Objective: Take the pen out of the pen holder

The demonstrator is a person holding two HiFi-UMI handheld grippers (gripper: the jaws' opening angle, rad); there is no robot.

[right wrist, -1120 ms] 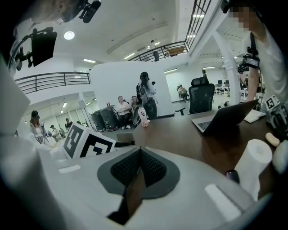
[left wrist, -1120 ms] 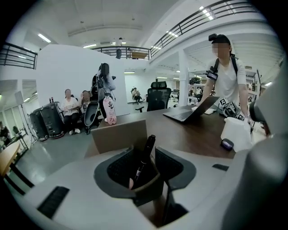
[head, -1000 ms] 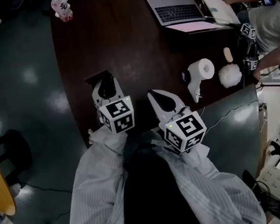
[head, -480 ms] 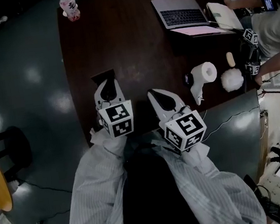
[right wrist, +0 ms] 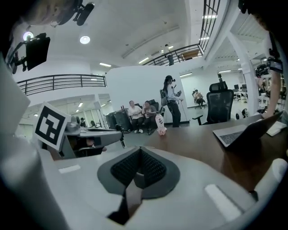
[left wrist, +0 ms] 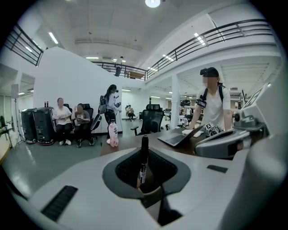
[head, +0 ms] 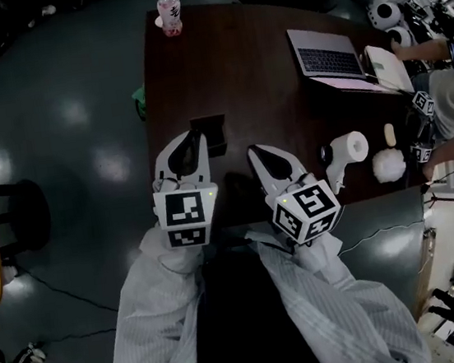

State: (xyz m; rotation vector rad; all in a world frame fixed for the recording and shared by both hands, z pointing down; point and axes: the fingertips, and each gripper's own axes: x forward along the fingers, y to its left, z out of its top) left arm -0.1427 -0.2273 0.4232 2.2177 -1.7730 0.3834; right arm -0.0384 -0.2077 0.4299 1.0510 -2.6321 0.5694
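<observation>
In the left gripper view a black pen [left wrist: 143, 162] stands upright between the dark pads, and my left gripper [left wrist: 144, 177] is shut on its lower part. In the head view the left gripper [head: 190, 151] hangs over the near left part of the dark brown table [head: 236, 59]. The black square pen holder [head: 209, 136] stands just to the right of its tips. My right gripper [head: 269, 161] is beside it, over the table's near edge. Its pads [right wrist: 140, 167] meet with nothing between them.
On the table are an open laptop [head: 329, 62] at the far right, a pink bottle [head: 169, 11] at the far edge, a paper roll [head: 351, 148] and a white fluffy thing [head: 389, 163]. A person's arm [head: 447, 89] reaches in at the right. A stool [head: 18, 216] stands left.
My left gripper, earlier right over the pen holder, has lifted and now stands left of it. The right gripper shifted a little. The head camera swung, so the table sits further right.
</observation>
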